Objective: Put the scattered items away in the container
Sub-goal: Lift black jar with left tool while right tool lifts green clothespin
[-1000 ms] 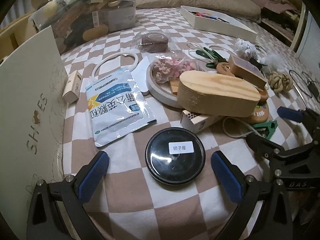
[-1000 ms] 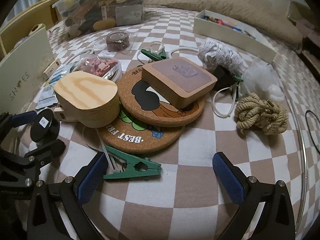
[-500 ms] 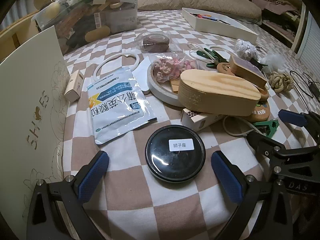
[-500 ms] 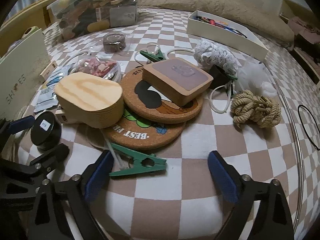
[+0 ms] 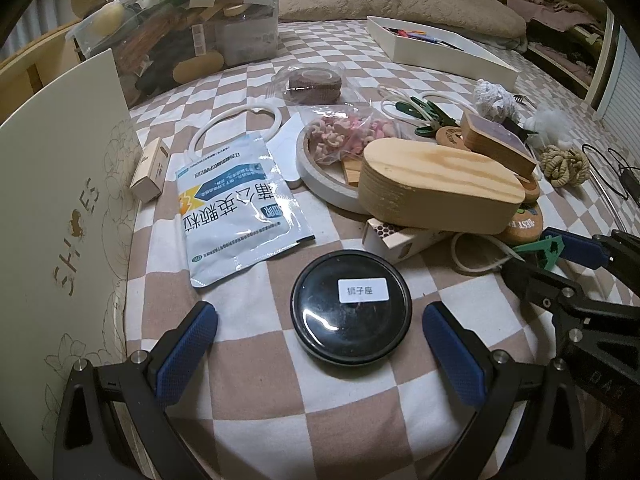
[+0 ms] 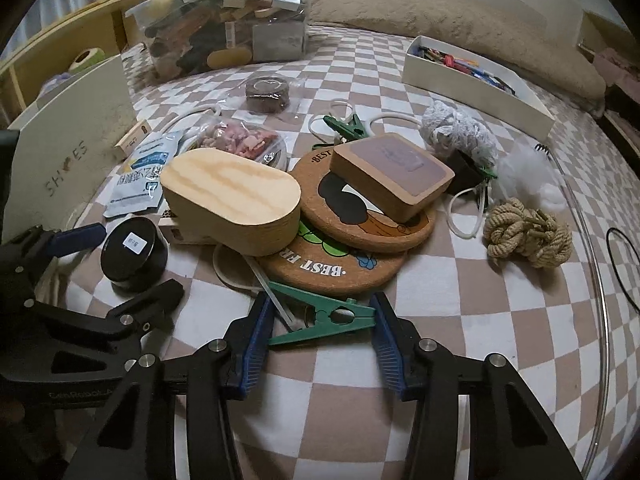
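A black round tin (image 5: pixel 351 307) with a white label lies on the checked cloth between the fingers of my open left gripper (image 5: pixel 318 330); it also shows in the right wrist view (image 6: pixel 134 251). My right gripper (image 6: pixel 320 322) has closed in around a green clothes peg (image 6: pixel 323 318); both pads stand at the peg's ends. The peg shows in the left wrist view (image 5: pixel 541 249) beside the right gripper (image 5: pixel 560 256). A cream "SHOES" box (image 5: pixel 56 216) stands at the left.
A wooden oval box (image 6: pixel 232 196), cork coasters (image 6: pixel 332 264), a padded cork block (image 6: pixel 394 176), a rope knot (image 6: pixel 528 238), a blue sachet (image 5: pixel 236 208), a bag of pink bits (image 5: pixel 348 136), a white tray (image 6: pixel 476 80) and a full clear bin (image 6: pixel 224 20) crowd the cloth.
My right gripper moved forward and narrowed its jaws around the green peg. The left gripper stayed open around the black tin, almost still.
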A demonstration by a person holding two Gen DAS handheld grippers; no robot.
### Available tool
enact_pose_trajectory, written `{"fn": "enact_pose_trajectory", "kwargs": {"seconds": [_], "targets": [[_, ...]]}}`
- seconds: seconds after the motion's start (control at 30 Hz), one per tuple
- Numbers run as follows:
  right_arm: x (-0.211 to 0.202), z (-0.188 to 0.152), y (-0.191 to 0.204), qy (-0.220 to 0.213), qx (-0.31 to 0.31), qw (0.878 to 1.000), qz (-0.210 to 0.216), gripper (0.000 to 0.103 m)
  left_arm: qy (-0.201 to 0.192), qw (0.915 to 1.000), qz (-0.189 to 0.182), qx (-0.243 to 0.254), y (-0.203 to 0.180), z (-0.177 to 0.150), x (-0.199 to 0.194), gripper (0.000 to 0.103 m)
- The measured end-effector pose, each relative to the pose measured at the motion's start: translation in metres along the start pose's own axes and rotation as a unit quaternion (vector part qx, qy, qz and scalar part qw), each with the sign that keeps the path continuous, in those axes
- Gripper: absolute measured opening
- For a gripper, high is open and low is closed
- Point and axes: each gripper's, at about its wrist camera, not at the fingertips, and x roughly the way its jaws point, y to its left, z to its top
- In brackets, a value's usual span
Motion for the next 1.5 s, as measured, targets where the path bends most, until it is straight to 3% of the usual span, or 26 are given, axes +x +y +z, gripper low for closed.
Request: {"fn": "enact_pose_trajectory", "kwargs": {"seconds": [0.23, 0.37, 0.43, 0.93, 1.13, 1.17, 1.2, 1.23, 1.5], "targets": [[0.000, 0.000, 0.000, 0.003, 0.002, 1.000, 0.001, 0.050, -0.004, 1.0000, 0.002, 0.000, -0.002, -0.002, 0.000, 0.099], [0.001, 0.000, 0.002, 0.003, 0.001, 1.000, 0.000, 0.050, -0.022, 0.9997, -0.004, 0.008, -0.007, -0.001, -0.009, 0.059], [0.001, 0.000, 0.002, 0.003, 0.000, 1.000, -0.001, 0.050, -0.024, 0.9996, -0.008, 0.013, -0.009, -0.001, -0.010, 0.049], [-0.002, 0.001, -0.002, 0.001, 0.011, 1.000, 0.010, 0.050, -0.026, 0.9995, -0.016, 0.007, -0.009, 0.000, -0.011, 0.049], [-0.015, 0.005, -0.008, -0.024, 0.025, 0.999, 0.020, 0.050, -0.029, 0.9989, -0.035, -0.014, -0.003, 0.006, -0.021, 0.049], [-0.019, 0.006, -0.009, -0.034, 0.027, 0.999, 0.017, 0.048, -0.035, 0.9985, -0.038, -0.017, -0.003, 0.007, -0.025, 0.049], [-0.023, 0.007, -0.010, -0.043, 0.028, 0.999, 0.014, 0.037, -0.039, 0.9983, -0.040, -0.018, -0.003, 0.008, -0.028, 0.049], [-0.027, 0.008, -0.012, -0.051, 0.032, 0.998, 0.016, 0.032, -0.045, 0.9980, -0.040, -0.018, -0.003, 0.010, -0.032, 0.049], [-0.043, 0.013, -0.030, -0.087, 0.074, 0.993, 0.035, 0.021, -0.086, 0.9948, -0.053, -0.017, -0.001, 0.017, -0.060, 0.049]]}}
